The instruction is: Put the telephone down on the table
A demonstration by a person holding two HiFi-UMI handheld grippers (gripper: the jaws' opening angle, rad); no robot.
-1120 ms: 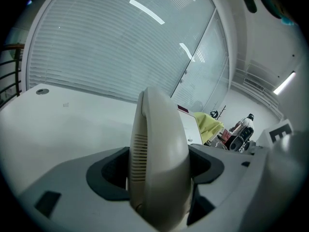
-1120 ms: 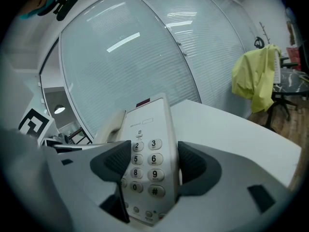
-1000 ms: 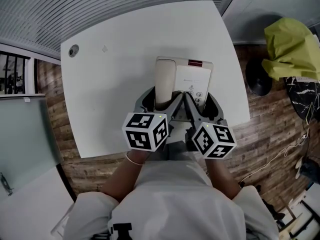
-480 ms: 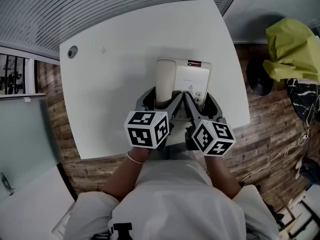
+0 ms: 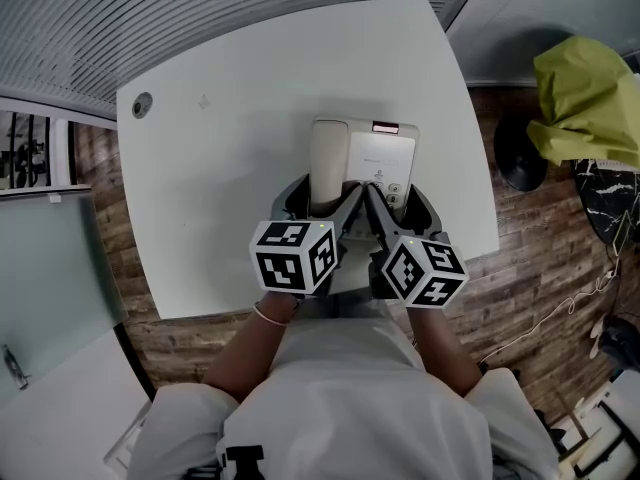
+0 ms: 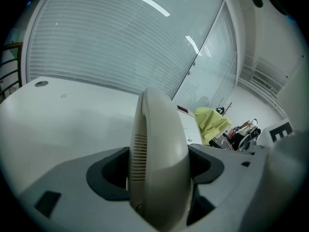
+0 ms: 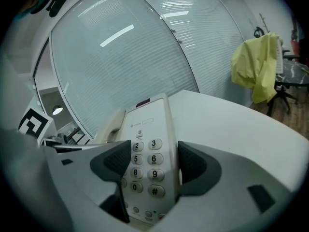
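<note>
A cream desk telephone (image 5: 382,154) with its handset (image 5: 327,163) on the left side sits between both grippers over the near part of the white table (image 5: 220,168). My left gripper (image 5: 322,204) is shut on the handset (image 6: 161,149), one jaw on each side of it. My right gripper (image 5: 398,200) is shut on the keypad end of the telephone (image 7: 145,129), its jaws either side of the number keys. Whether the base rests on the table I cannot tell.
A small round grommet (image 5: 141,100) marks the table's far left corner. A yellow-green cloth (image 5: 580,93) hangs over a chair to the right, beside a black round base (image 5: 516,154). Wood floor (image 5: 540,258) borders the table's near and right edges. Blinds fill the glass wall (image 6: 120,37) behind.
The telephone and both grippers have shifted only slightly; the phone looks a touch smaller and further from the camera. Both grips are unchanged.
</note>
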